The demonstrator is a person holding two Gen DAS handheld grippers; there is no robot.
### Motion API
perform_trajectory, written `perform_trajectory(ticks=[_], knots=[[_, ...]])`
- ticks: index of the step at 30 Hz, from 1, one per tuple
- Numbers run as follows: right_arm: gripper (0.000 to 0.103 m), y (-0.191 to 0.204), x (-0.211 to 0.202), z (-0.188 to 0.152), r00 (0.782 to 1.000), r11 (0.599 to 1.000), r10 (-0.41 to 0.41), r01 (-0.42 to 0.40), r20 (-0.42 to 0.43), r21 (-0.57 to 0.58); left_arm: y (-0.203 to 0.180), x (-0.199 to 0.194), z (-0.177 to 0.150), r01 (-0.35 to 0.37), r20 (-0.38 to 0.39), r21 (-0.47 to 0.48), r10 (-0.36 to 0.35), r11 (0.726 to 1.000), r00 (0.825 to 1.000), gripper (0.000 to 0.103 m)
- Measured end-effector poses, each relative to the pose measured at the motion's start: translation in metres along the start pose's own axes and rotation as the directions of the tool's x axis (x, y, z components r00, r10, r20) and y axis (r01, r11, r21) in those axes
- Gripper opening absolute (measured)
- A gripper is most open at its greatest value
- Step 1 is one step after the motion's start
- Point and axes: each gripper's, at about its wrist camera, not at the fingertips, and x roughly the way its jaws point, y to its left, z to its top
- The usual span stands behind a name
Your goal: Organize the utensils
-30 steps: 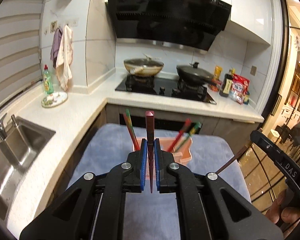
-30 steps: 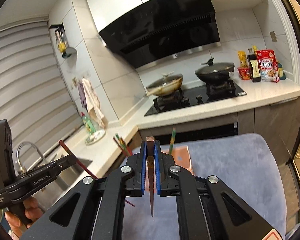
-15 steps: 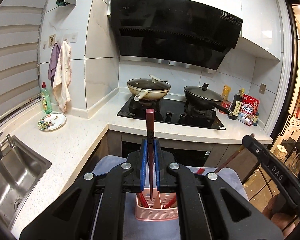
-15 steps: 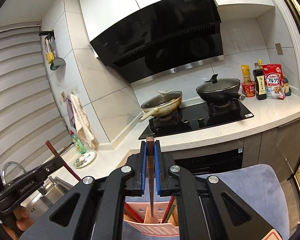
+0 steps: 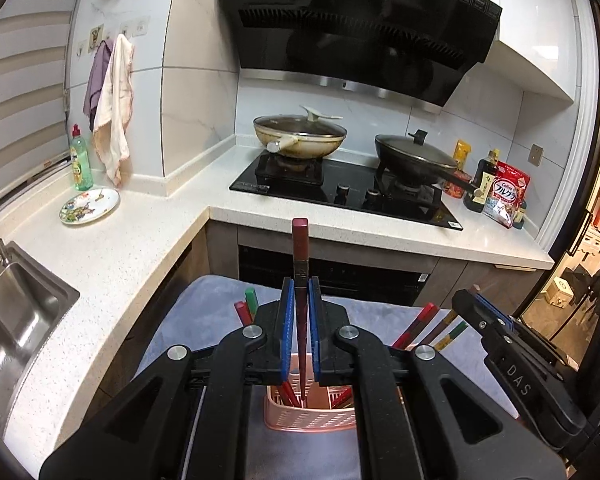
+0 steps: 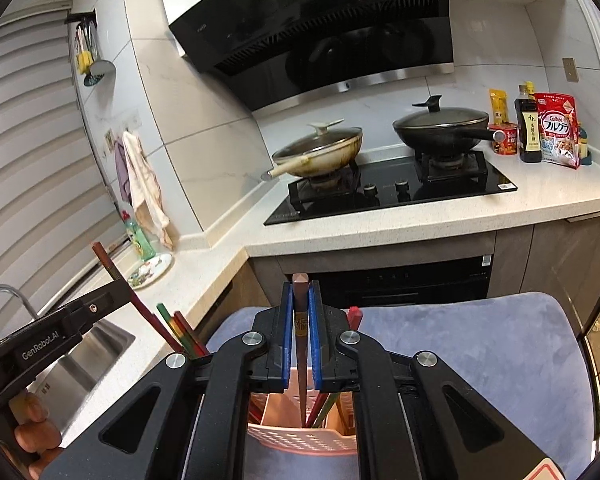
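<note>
My left gripper (image 5: 300, 320) is shut on a dark red chopstick (image 5: 299, 248) held upright, its tip down inside the pink slotted holder (image 5: 308, 416). My right gripper (image 6: 300, 328) is shut on a brown chopstick (image 6: 300, 292), also upright with its tip in the same pink holder (image 6: 300, 438). Several red and green chopsticks (image 5: 424, 322) lean in the holder. The right gripper shows at the right of the left wrist view (image 5: 512, 344); the left gripper shows at the left of the right wrist view (image 6: 60, 328).
The holder stands on a grey-blue cloth (image 6: 480, 352). A white L-shaped counter (image 5: 112, 240) carries a sink (image 5: 16, 312), a plate (image 5: 89, 210), a soap bottle (image 5: 80, 160), a black hob (image 5: 348, 194) with two lidded pans, and food packets (image 5: 506, 198).
Both grippers have come down over the pink holder, so each chopstick tip now sits lower inside it. Both stay shut on their chopsticks.
</note>
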Motion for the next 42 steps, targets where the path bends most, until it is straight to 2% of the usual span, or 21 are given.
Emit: perform_trajectory(ticks=[4,5,7,9,15,19,27,32,37,42], knots=[[0.007,0.003,0.008,-0.006,1.000,1.000,0.000,-0.001,-0.028,-0.020,0.002,0.005,-0.007,-0.005,-0.007,-0.010,0.005,1.000,1.000,0.008],[0.010,0.003,0.009,-0.008,0.999,1.000,-0.002,0.002,-0.034,-0.024,0.002,0.005,-0.007,-0.008,-0.009,-0.007,0.008,1.000,1.000,0.010],[0.016,0.002,0.007,-0.009,0.999,1.000,-0.006,0.005,-0.032,-0.021,0.002,0.005,-0.008,-0.020,-0.009,0.000,0.020,1.000,1.000,0.027],[0.017,0.001,0.005,-0.009,1.000,1.000,0.000,0.000,-0.029,-0.005,0.002,0.000,-0.009,-0.031,-0.004,0.004,0.031,1.000,1.000,0.035],[0.022,0.003,-0.019,-0.012,1.000,1.000,0.012,-0.012,-0.013,-0.010,-0.002,-0.019,-0.014,-0.055,0.001,0.032,0.055,0.998,0.998,0.037],[0.033,0.007,-0.040,-0.019,1.000,0.999,0.010,-0.011,-0.013,-0.034,-0.007,-0.037,-0.025,-0.071,0.013,0.057,0.071,0.996,0.997,0.048],[0.037,0.021,-0.081,-0.051,0.999,0.991,-0.025,0.019,-0.042,-0.129,-0.018,-0.067,-0.051,-0.127,0.013,0.116,0.126,0.985,0.992,0.048],[0.040,0.023,-0.104,-0.073,0.996,0.987,-0.062,0.050,-0.070,-0.154,-0.021,-0.082,-0.072,-0.133,-0.011,0.123,0.135,0.984,0.991,0.048],[0.047,0.026,-0.124,-0.093,0.991,0.980,-0.107,0.091,-0.085,-0.175,-0.024,-0.094,-0.092,-0.166,-0.019,0.148,0.170,0.975,0.985,0.054],[0.047,0.029,-0.142,-0.106,0.983,0.974,-0.150,0.129,-0.101,-0.185,-0.026,-0.104,-0.110,-0.185,-0.031,0.167,0.193,0.968,0.981,0.058]])
